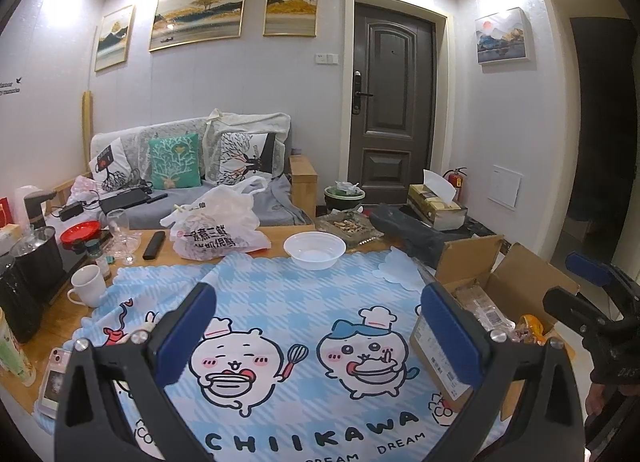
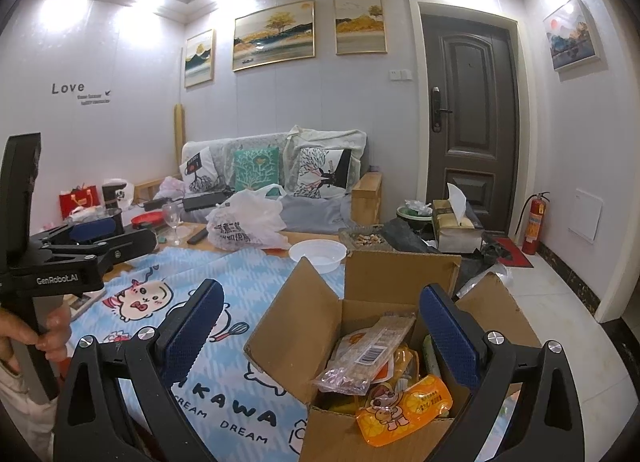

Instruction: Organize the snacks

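An open cardboard box point(image 2: 320, 318) of snacks stands on the right part of the blue cartoon cloth point(image 2: 240, 382). In it lie an orange pouch point(image 2: 404, 408), a clear long packet with a barcode point(image 2: 368, 354) and other packets. My right gripper point(image 2: 320, 338) is open and empty, its jaws wide apart just above the box's near side. My left gripper point(image 1: 316, 326) is open and empty over the middle of the cloth point(image 1: 280, 302), left of the box point(image 1: 516, 290). The left gripper also shows in the right wrist view point(image 2: 96, 234).
A white bowl point(image 1: 315, 248) sits at the cloth's far edge, with a full plastic bag point(image 1: 218, 228), a remote, a wine glass point(image 1: 124, 234), a white mug point(image 1: 88, 286) and a kettle to the left. A phone point(image 1: 54, 380) lies near left. A sofa and a door stand behind.
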Demonstrator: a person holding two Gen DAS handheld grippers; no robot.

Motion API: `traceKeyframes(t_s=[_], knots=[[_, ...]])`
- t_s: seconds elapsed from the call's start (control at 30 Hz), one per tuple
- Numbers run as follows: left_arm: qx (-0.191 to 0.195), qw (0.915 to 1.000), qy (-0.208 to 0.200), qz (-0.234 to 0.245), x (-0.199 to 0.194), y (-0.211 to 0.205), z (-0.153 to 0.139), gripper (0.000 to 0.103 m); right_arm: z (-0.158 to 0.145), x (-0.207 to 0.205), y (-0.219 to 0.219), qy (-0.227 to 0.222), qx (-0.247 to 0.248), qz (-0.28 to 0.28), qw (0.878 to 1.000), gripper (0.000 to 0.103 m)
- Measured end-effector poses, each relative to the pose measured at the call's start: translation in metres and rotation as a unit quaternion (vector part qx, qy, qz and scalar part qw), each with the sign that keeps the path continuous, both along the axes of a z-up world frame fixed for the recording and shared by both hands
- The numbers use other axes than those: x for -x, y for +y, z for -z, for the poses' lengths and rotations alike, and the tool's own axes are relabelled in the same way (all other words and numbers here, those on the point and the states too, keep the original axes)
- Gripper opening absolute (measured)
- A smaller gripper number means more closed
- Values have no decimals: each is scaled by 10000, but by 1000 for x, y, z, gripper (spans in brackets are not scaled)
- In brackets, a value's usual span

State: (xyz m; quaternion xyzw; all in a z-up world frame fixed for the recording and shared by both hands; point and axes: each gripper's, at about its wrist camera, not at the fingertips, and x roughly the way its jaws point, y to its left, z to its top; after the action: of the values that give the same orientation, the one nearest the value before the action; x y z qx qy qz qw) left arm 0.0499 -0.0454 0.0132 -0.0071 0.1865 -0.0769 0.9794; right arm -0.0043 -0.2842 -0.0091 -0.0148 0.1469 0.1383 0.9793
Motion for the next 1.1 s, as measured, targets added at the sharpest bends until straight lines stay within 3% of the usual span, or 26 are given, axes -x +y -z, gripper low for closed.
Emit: traceKeyframes(t_s=[1.1], knots=[[3,10000,2,-2,1,-1,0,102,1,6,3,-30,6,10,10000,98]])
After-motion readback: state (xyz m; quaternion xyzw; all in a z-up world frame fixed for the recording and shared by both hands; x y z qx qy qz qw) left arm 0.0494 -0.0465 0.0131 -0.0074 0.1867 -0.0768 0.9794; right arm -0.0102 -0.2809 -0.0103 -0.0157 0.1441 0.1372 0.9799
